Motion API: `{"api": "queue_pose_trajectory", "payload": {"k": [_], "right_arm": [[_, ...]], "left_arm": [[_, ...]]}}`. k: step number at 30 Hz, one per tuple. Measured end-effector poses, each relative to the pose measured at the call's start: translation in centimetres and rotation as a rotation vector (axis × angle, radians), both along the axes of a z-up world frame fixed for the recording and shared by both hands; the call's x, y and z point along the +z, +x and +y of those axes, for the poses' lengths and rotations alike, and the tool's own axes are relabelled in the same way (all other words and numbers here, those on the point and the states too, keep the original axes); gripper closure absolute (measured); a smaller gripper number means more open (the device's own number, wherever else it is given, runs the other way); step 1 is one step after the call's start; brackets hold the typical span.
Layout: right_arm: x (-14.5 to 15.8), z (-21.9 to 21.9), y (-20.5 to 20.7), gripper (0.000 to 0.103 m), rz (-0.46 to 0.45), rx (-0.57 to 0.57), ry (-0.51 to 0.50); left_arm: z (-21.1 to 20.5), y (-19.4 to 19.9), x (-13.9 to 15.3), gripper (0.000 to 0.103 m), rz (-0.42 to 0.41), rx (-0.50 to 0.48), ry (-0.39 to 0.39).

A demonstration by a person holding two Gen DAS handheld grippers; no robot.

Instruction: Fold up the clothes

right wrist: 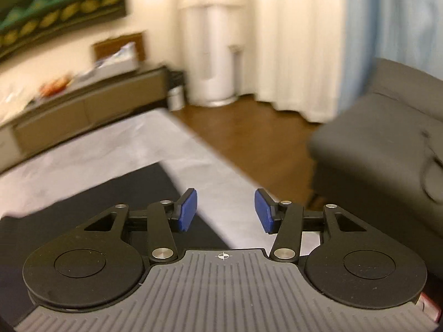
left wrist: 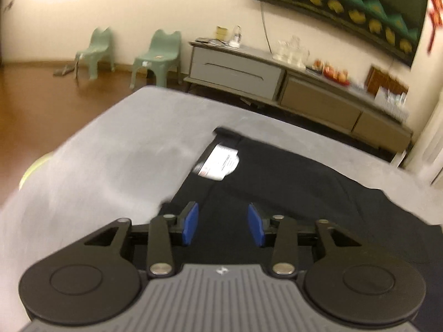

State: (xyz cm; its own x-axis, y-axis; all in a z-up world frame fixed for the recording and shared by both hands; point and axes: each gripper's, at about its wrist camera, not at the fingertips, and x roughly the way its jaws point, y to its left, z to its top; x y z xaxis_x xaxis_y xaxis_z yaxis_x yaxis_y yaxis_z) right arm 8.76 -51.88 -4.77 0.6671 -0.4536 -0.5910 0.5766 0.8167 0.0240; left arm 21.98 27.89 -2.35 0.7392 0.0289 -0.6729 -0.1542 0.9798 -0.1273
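Lying flat on the grey-covered table (left wrist: pixel 116 149), the black garment (left wrist: pixel 290 182) shows its white label (left wrist: pixel 218 163); the left gripper (left wrist: pixel 223 222) hangs over it, jaws apart and empty; the right gripper (right wrist: pixel 225 211), likewise parted, holds nothing.

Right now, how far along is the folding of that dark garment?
Done: the dark navy garment lies flat on the grey cloth-covered table, white label showing. In hand: nothing; the left hand-held gripper and right hand-held gripper are both open and empty. Left: whether more folds remain cannot be told.
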Motion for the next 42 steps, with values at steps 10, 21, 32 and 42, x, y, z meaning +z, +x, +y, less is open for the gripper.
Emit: {"api": "queue_pose_trajectory", "payload": {"k": [10,21,32,42], "right_arm": [[-2.5,4.3,11.9,0.052,0.158,0.297,0.018],[-4.7,2.5,13.9,0.043,0.294,0.179,-0.104],[-4.5,9.8,6.8,0.039,0.306,0.571,-0.086],[-3.3,8.4,4.6,0.054,0.311,0.434,-0.229]], "left_arm": [[-6.9,11.2,-6.2,0.053,0.153,-0.193,0.157],[-4.8,9.2,-5.6,0.062,0.152,0.019,0.221],[-8.6,-3.3,-6.9,0.047,0.178,-0.148,0.170],[-7.8,-10.4,-5.3,0.056,0.070,-0.106,0.111]]}}
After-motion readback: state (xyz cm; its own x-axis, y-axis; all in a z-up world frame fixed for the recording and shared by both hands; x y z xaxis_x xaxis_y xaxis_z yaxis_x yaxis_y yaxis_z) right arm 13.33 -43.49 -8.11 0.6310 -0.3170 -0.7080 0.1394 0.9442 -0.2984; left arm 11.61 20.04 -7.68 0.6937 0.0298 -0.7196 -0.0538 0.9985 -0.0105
